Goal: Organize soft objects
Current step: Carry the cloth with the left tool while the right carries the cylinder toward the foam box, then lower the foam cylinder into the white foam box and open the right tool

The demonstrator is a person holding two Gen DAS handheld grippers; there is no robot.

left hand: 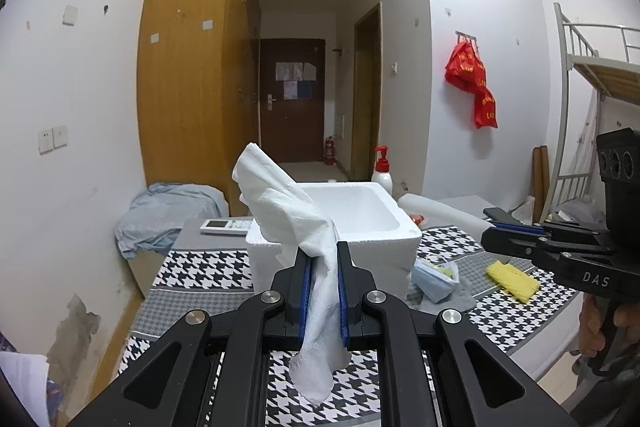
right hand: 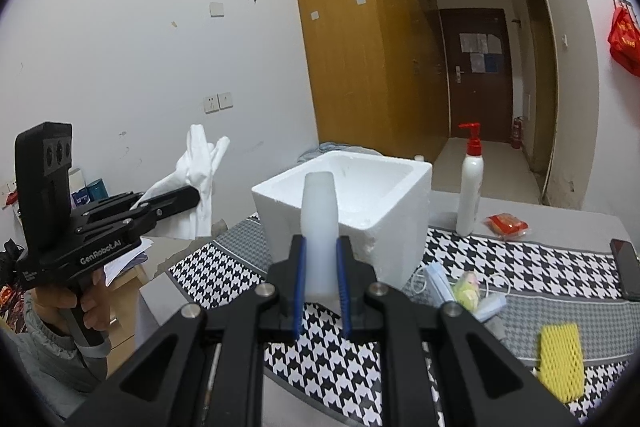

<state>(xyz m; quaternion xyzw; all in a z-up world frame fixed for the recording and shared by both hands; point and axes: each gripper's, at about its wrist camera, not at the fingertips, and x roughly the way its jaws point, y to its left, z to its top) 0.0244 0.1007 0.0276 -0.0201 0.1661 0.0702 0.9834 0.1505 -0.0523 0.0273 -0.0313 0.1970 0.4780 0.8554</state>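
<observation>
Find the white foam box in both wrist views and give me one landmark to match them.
Left wrist view: the white foam box sits at centre, just beyond the left gripper, partly hidden by the tissue it holds.
Right wrist view: the box is at centre, behind the foam piece in the right gripper.
Shared landmark: the red-capped pump bottle beside the box.

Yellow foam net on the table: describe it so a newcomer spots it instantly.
Start at the white foam box on the houndstooth tablecloth. Go to the near right corner, past the face masks. The yellow foam net lies flat there, the only bright yellow, mesh-textured piece.
</observation>
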